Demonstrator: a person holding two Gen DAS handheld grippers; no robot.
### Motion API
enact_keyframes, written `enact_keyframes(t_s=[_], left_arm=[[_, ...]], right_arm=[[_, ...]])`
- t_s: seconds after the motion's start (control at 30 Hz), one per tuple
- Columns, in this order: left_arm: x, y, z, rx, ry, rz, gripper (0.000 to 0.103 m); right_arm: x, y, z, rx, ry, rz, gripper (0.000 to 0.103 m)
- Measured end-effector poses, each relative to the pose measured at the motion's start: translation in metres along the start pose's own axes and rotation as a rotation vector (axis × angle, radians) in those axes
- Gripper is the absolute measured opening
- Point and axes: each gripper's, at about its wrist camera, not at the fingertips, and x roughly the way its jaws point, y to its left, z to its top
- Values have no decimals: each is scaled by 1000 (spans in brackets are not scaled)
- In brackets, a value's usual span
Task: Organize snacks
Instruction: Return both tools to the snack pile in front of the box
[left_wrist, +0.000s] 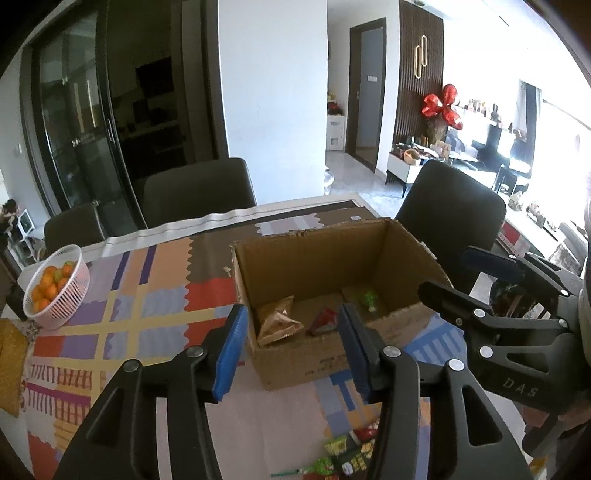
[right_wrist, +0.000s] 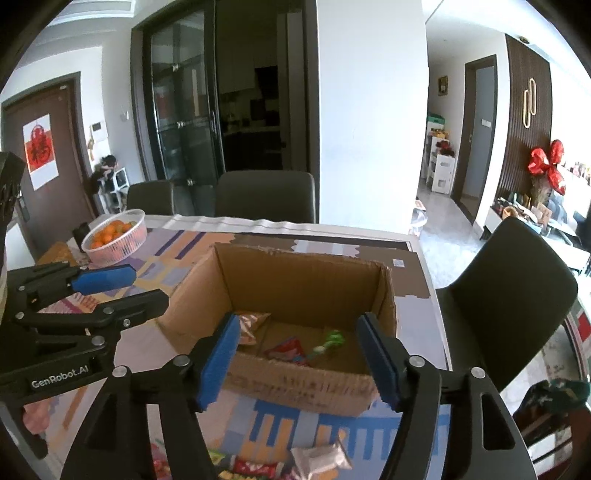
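An open cardboard box (left_wrist: 295, 254) (right_wrist: 295, 384) stands on the patterned table. Inside lie a tan snack bag (left_wrist: 277, 321) (right_wrist: 249, 325), a red packet (left_wrist: 323, 321) (right_wrist: 288, 349) and a green packet (left_wrist: 367, 299) (right_wrist: 330, 339). My left gripper (left_wrist: 291, 350) is open and empty, held above the box's near wall. My right gripper (right_wrist: 301, 362) is open and empty, also above the near wall; it shows at the right in the left wrist view (left_wrist: 454, 273). Loose snack packets (left_wrist: 347, 450) (right_wrist: 317, 459) lie on the table near me.
A white basket of oranges (left_wrist: 57, 291) (right_wrist: 116, 236) sits at the table's far left. Dark chairs (left_wrist: 199, 188) (right_wrist: 506, 295) stand at the far side and right end. The table edge (right_wrist: 432, 295) is just right of the box.
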Motion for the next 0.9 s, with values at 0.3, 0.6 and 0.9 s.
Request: enact_keyframes(t_s=[0.3,0.6,0.9], left_arm=[[-36,-7,-37,21,-28,12,57],[-50,-15,-77,43,-24,28,60],[-38,-19,-118,54,51,9,60]], right_arm=[[-34,8,-25,18,-20,16,72],[-53,14,-57,40,-14,-1,76],[-44,14,-96,80,77,-7,76]])
